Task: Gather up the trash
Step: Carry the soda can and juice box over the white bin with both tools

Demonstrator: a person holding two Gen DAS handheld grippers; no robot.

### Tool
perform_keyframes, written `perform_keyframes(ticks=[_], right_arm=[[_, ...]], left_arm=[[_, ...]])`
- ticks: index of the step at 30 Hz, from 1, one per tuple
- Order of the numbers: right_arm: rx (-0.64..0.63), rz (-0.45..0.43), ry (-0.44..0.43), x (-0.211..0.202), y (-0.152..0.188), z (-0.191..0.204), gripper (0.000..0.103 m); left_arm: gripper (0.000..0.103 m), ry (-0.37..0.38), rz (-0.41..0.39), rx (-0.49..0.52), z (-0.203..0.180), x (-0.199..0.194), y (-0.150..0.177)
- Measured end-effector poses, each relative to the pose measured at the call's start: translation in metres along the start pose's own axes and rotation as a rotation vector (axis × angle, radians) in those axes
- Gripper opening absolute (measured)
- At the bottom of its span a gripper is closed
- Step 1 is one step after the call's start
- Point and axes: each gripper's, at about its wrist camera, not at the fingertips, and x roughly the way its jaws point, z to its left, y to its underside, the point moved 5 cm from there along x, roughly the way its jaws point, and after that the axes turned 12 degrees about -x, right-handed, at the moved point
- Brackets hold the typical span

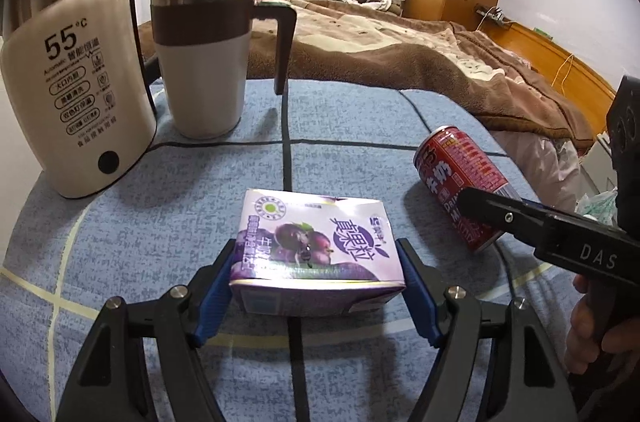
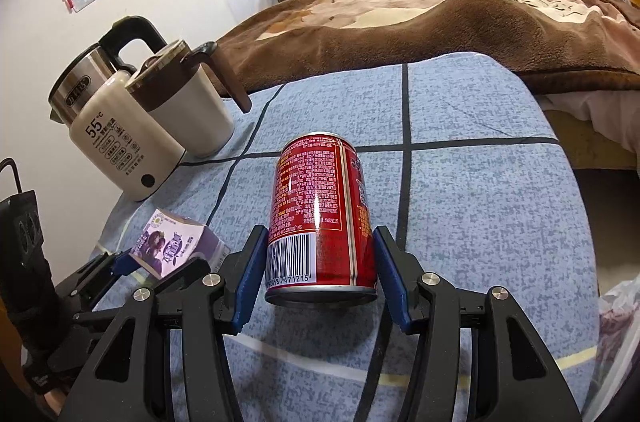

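Observation:
A purple fruit-milk carton (image 1: 316, 246) sits between the blue pads of my left gripper (image 1: 316, 252), and both pads press on its sides. In the right wrist view the carton (image 2: 172, 246) is tilted in that gripper (image 2: 160, 262), low at the left. A red drink can (image 2: 320, 206) lies lengthwise between the pads of my right gripper (image 2: 320, 234), barcode end toward the camera, with the pads against its sides. From the left wrist view, the can (image 1: 460, 178) shows at the right with a black right-gripper finger (image 1: 500, 214) across it.
A round table under a blue checked cloth (image 1: 340, 142) carries a cream and steel kettle (image 1: 72, 94) and a lidded white mug (image 1: 204, 62) at the back left. A bed with a brown blanket (image 2: 440, 6) lies beyond. A plastic bag (image 2: 620, 322) hangs off the right edge.

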Motion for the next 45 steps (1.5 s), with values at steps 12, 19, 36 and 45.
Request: perform_keyframes(ticks=[12, 19, 36, 45], right_arm=[[0.05, -0.058, 0.018, -0.052, 0.016, -0.016, 0.054], [0.046, -0.107, 0.079, -0.097, 0.027, -0.028, 0.054], [0.109, -0.194, 0.216, -0.207, 0.075, -0.084, 0.054], [0.186, -0.161, 0.35, -0.254, 0.122, -0.147, 0.054]], left_arm=[[0.077, 0.059, -0.043, 0.039, -0.041, -0.036, 0.007], [0.077, 0.108, -0.049, 0.067, -0.075, -0.05, 0.016], [0.077, 0.248, -0.042, 0.209, -0.186, -0.076, 0.052], [0.077, 0.383, 0.066, 0.272, -0.266, -0.063, 0.088]])
